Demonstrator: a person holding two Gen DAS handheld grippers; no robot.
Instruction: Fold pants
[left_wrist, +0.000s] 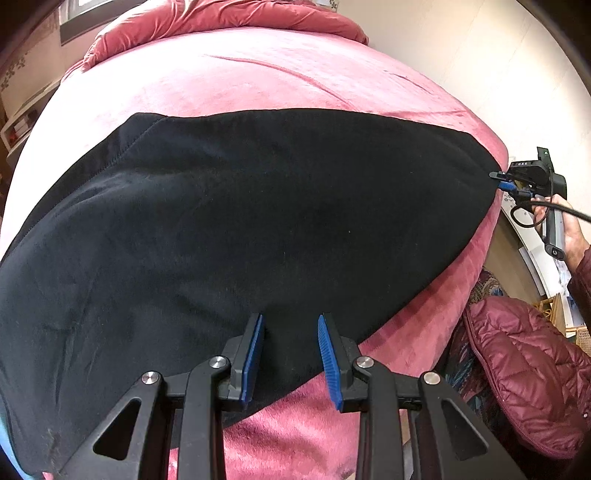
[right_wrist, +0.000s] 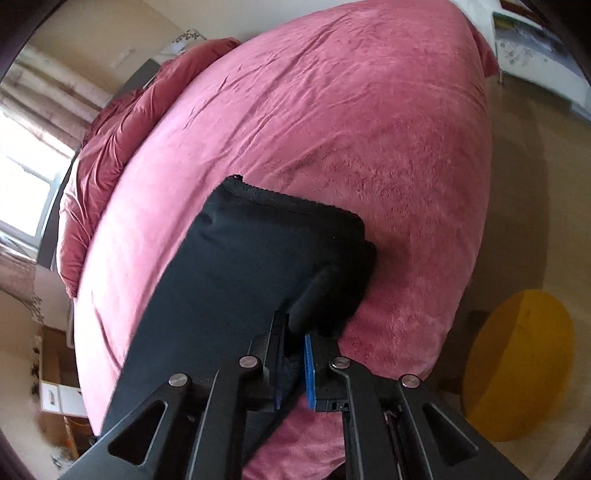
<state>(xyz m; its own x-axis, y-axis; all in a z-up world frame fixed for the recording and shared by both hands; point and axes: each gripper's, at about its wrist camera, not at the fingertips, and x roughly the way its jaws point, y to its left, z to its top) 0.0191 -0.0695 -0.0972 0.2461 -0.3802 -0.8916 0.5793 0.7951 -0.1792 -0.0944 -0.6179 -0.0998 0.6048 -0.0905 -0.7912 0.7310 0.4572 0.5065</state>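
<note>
Black pants (left_wrist: 236, 221) lie spread across a pink bed. In the left wrist view my left gripper (left_wrist: 291, 321) is open, its blue pads just over the pants' near edge, holding nothing. My right gripper (left_wrist: 504, 182) shows at the far right, pinching the pants' end. In the right wrist view the right gripper (right_wrist: 294, 334) is shut on a bunched fold of the pants (right_wrist: 236, 266), which stretch away to the lower left.
The pink blanket (left_wrist: 280, 74) covers the bed, with a bunched red duvet (right_wrist: 110, 136) at its head. A yellow round stool (right_wrist: 521, 365) stands on the floor to the right. A maroon puffer jacket (left_wrist: 532, 376) is at the bed's near side.
</note>
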